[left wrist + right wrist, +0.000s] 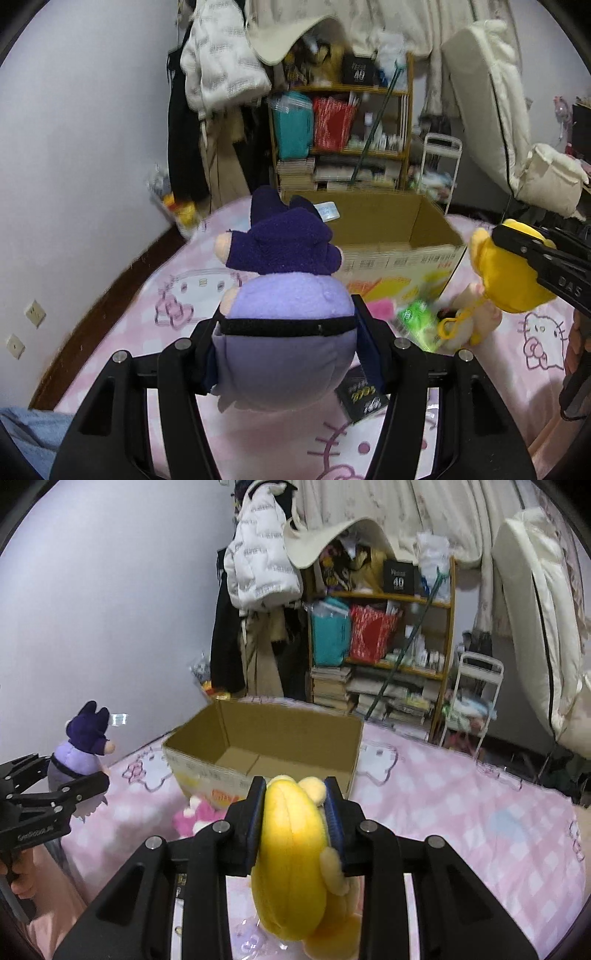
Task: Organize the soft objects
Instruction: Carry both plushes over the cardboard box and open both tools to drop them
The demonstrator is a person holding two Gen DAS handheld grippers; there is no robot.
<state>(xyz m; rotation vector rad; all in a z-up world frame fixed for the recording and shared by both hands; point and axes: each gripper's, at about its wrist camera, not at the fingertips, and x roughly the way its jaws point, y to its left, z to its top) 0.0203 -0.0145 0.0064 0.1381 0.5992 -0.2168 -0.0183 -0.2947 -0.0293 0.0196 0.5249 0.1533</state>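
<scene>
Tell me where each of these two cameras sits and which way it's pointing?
Left wrist view: sits on the left gripper, looking along its fingers across the bed at the cardboard box and shelf; its fingers clamp a purple plush toy; the right gripper shows at the right edge.
Right wrist view: sits on the right gripper, facing the same box; its fingers clamp a yellow plush toy; the left gripper shows at left.
Shared: box, both toys, pink bedsheet, shelf.
</scene>
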